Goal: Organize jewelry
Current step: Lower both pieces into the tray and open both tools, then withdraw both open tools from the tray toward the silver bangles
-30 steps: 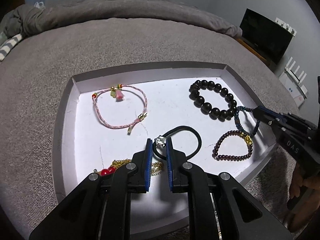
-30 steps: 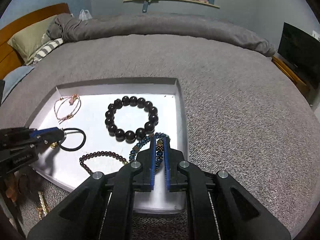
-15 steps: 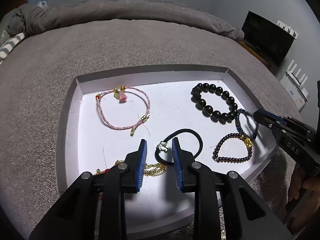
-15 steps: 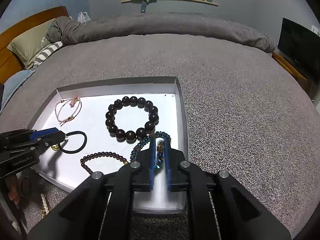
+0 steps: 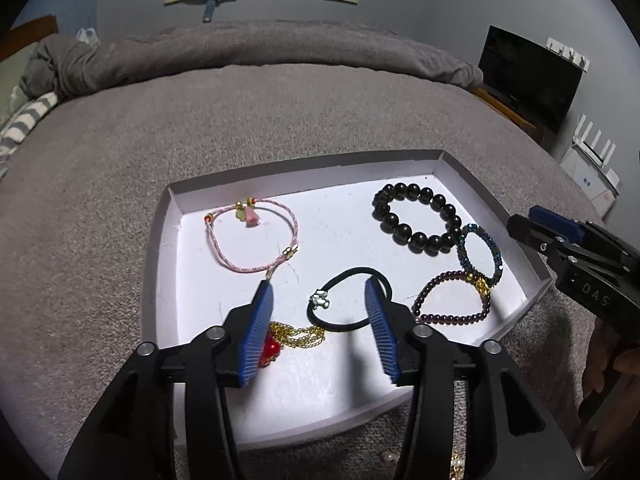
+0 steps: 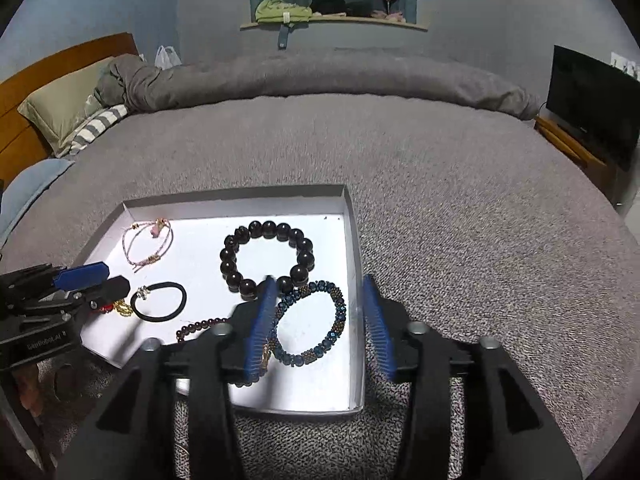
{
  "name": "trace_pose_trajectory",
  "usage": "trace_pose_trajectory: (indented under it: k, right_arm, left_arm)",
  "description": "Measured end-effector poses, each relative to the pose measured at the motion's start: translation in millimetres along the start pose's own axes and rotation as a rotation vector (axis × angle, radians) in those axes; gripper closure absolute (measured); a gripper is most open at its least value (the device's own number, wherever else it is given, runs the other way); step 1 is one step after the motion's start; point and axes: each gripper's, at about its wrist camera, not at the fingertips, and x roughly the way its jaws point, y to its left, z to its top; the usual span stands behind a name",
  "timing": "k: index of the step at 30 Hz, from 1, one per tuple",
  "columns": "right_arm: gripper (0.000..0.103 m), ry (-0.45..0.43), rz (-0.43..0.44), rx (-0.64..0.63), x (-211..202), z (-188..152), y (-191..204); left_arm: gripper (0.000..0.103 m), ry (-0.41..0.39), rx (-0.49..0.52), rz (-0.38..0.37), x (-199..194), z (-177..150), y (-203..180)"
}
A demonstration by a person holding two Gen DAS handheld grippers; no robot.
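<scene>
Matt white card tray point(image 5: 160, 264) on a rough grey woven blanket point(image 5: 280, 116). Glossy black round beads on the bracelet point(image 5: 416, 216); faceted blue glassy beads point(image 6: 312, 328), sparkling. Matt black elastic hair tie point(image 5: 348, 300) with a small metal charm. Shiny gold chain point(image 5: 298, 334). Ribbed blue pads point(image 5: 256, 336) on matt black plastic tongs.

A bedroom: grey bed point(image 6: 400, 168), pillow point(image 6: 60, 108), television point(image 6: 592, 96)
</scene>
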Motion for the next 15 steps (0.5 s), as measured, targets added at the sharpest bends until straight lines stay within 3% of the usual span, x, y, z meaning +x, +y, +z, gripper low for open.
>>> trace_pose_trajectory:
  k: [3, 15]
  right_arm:
    - [0.046, -0.004, -0.01, -0.013, -2.2, -2.7, 3.5]
    - [0.018, -0.031, -0.017, -0.037, -24.9, -18.9, 13.8]
  left_arm:
    - [0.044, -0.016, 0.003, 0.009, -7.6, -0.9, -0.3]
    - [0.023, -0.097, 0.033, 0.12, -39.3, -9.1, 0.6]
